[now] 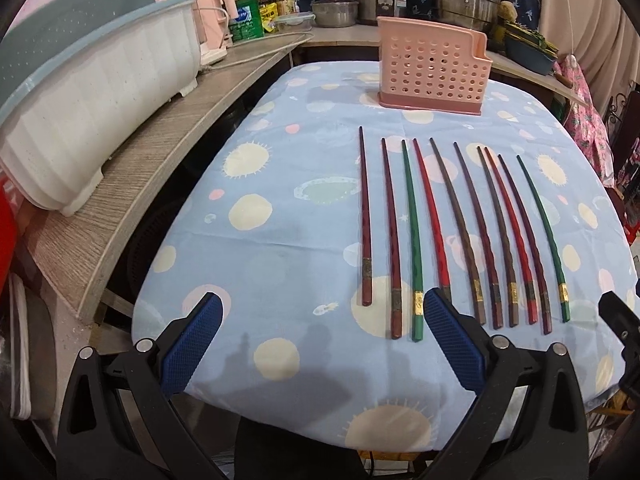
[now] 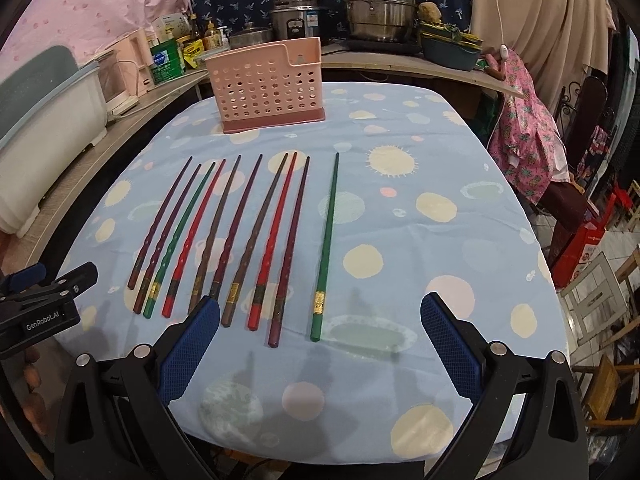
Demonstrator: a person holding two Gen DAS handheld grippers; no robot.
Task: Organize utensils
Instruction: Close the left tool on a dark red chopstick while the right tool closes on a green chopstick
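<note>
Where the left wrist looks, the left gripper point(image 1: 322, 322) gapes wide over a blue spotted tablecloth point(image 1: 280, 220), ten chopsticks point(image 1: 460, 232) in a row before a pink holder point(image 1: 432, 68); from the right wrist, the right gripper point(image 2: 320, 322) is equally wide, pots point(image 2: 376, 4) crowding the counter point(image 2: 400, 62) behind

A table point(image 2: 460, 240) under a light blue cloth point(image 1: 280, 240) printed with pale circles and suns carries everything. Near its far edge stands a pink perforated basket point(image 2: 266, 88), upright on a darker pink base. Ten chopsticks point(image 2: 236, 232) lie side by side across the middle, thin tips toward the far edge; they are maroon, red, brown and green. One green chopstick point(image 2: 326, 248) lies slightly apart, toward the right edge.
</note>
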